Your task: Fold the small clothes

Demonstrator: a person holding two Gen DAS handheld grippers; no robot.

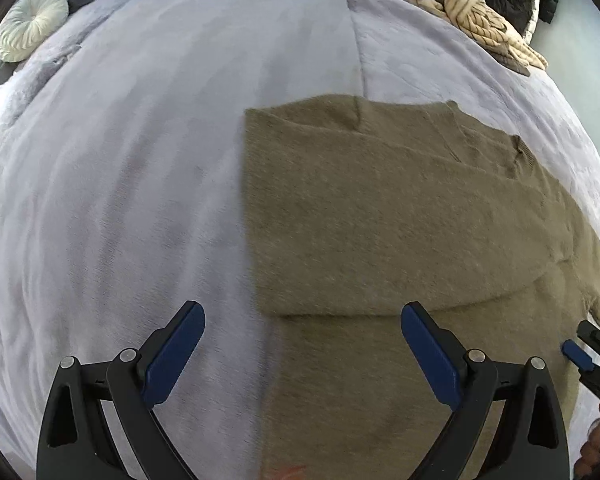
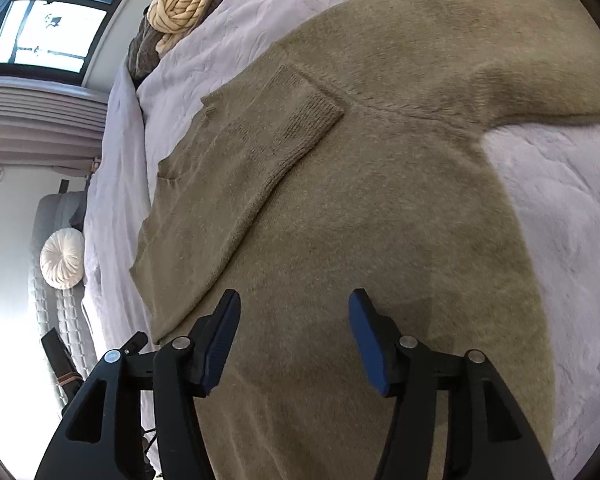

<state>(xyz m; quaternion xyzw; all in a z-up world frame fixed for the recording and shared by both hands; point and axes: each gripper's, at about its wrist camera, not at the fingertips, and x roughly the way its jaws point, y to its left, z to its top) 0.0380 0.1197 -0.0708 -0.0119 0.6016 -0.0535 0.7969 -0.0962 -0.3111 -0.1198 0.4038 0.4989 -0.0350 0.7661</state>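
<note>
My left gripper (image 1: 302,316) hangs over the bed with its fingers (image 1: 176,354) spread wide apart and nothing between them; one blue pad sits over the bare lilac bedspread (image 1: 140,160), the other over the edge of the olive sweater (image 1: 380,220), and neither presses on the cloth as far as I can see. My right gripper (image 2: 294,308) is also clear of any hold, its fingers (image 2: 220,344) parted about halfway, hovering above the middle of the same sweater (image 2: 380,208) without pinching it. The sweater lies flat on the bedspread (image 2: 560,208), fuzzy and olive-brown, with one sleeve (image 2: 284,136) folded across the body so its ribbed cuff points toward the far shoulder; the other sleeve (image 2: 540,92) runs out toward the right edge of my right wrist view. In the left wrist view the folded layer ends in a straight vertical edge near the middle of the frame, and the tip of my right gripper (image 1: 580,354) shows at the lower right, just beside the sweater's edge. Farther off, a heap of knitted things, cream and dark brown (image 1: 460,8), sits at the far side of the bed, well apart from the sweater. A round pleated white cushion (image 1: 32,24) rests near the bed's far left corner. A window (image 2: 52,12) is visible beyond the bed in the right wrist view.
</note>
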